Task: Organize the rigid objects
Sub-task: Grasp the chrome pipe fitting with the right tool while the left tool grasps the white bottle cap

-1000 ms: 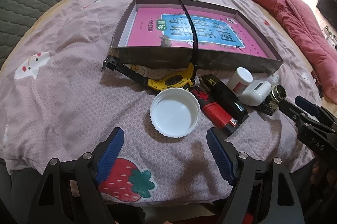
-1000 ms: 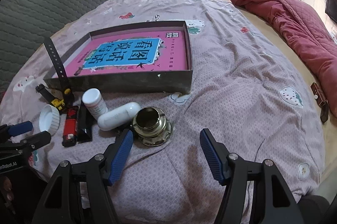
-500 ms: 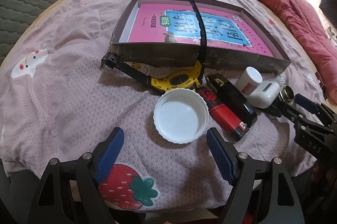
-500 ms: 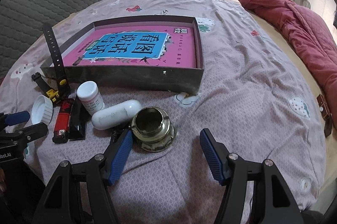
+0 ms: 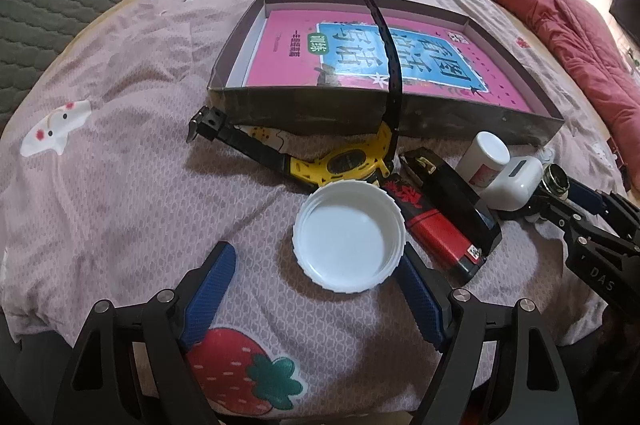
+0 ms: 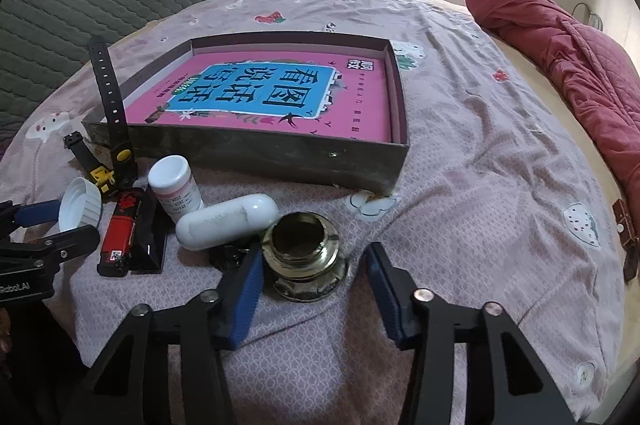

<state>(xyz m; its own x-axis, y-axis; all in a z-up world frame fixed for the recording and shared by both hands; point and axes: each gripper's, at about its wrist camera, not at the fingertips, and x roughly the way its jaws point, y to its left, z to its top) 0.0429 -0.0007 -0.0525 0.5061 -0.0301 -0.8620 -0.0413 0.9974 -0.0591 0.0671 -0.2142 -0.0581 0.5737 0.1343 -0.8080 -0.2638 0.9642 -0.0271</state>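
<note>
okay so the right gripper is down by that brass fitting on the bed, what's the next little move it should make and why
Probably finish closing the right gripper on the brass fitting before lifting. Its jaws are closing with the fitting between them; the left pad looks at the fitting's edge, while the right one is still clear of it. The open box sits just behind as the likely place to put it.

one box (image 6: 256, 149), one watch (image 5: 340, 161), one white cap (image 5: 348, 237), two lighters (image 5: 436, 229), one pill bottle (image 6: 176, 189), one white case (image 6: 228, 221), one brass fitting (image 6: 304, 253).
</note>
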